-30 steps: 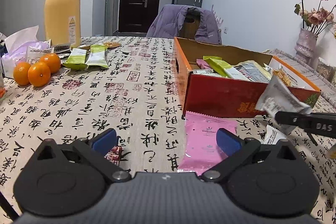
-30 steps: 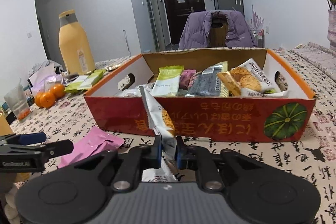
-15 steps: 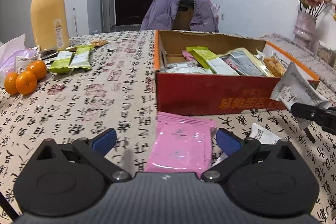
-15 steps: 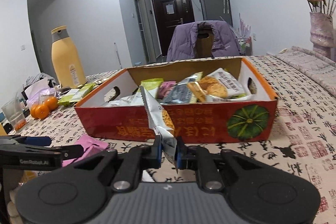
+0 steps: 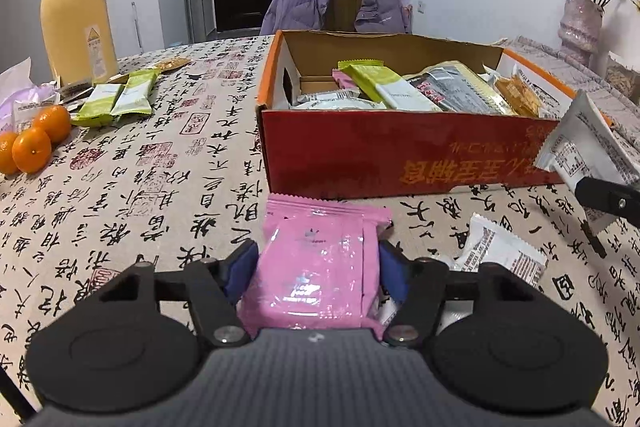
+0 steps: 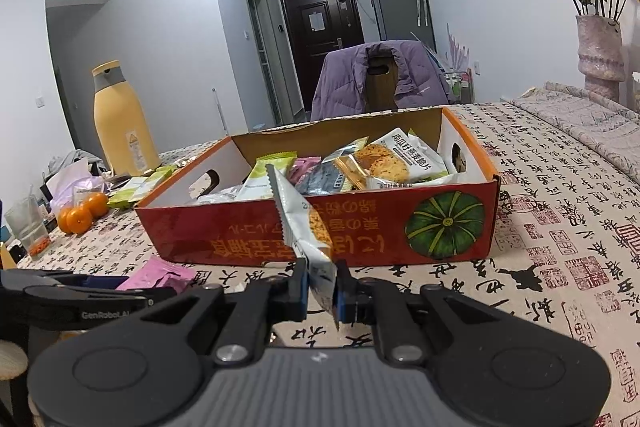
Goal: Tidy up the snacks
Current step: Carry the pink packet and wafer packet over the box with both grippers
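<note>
Left wrist view, left gripper (image 5: 318,267): jaws have just been closing; blue pads now sit against both long edges of the pink packet (image 5: 320,263), which lies flat on the tablecloth (image 5: 160,187) at 6 o'clock of the snack box (image 5: 400,151).
Left wrist view, only here: white packet (image 5: 496,251) on the cloth at 3 o'clock of the pink one; the silver packet's back panel of small print, unreadable.
Left wrist view, surroundings: green packets (image 5: 120,97) and oranges (image 5: 34,143) at 9 o'clock; yellow bottle (image 5: 76,11) at 10 o'clock.
Right wrist view, right gripper (image 6: 322,287): jaws nearly shut, pinching the lower end of the silver packet (image 6: 304,223), held upright and clear of the cloth in front of the box's red wall.
Right wrist view, only here: pumpkin picture (image 6: 444,225) on the box front; a cookie packet (image 6: 400,157) with Chinese print inside the box; glass (image 6: 28,227) at 9 o'clock.
Writing: "GenRobot.AI" on the left gripper's arm at 8 o'clock; orange Chinese characters on the box wall, upside down.
</note>
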Demonstrator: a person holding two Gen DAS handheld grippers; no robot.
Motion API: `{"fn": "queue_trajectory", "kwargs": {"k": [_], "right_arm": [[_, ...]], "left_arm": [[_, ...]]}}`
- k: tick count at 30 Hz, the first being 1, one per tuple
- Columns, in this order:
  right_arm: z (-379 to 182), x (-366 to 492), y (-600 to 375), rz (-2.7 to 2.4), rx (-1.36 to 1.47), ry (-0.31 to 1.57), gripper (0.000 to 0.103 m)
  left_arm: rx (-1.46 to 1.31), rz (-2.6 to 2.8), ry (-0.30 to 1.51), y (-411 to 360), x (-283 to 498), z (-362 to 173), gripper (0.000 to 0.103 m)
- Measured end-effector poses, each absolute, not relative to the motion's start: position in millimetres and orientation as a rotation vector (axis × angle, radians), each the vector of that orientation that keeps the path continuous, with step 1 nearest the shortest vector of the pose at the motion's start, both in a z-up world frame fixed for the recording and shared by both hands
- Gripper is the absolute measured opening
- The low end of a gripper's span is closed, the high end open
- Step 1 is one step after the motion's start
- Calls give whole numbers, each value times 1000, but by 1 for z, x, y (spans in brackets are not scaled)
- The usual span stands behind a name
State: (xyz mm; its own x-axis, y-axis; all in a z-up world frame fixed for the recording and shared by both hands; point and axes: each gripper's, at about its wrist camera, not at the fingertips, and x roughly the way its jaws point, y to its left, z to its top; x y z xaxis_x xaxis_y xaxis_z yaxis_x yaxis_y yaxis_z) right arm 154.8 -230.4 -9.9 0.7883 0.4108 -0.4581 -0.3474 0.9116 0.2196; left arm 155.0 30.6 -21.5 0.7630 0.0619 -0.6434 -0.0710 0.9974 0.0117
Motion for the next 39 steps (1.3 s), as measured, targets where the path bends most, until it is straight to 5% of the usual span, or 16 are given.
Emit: {"fn": "queue_trajectory", "kwargs": {"k": [39], "right_arm": [[42,189,-233,402,76,338,12]], "left_arm": [[-21,32,392,-14,172,68,63]]}}
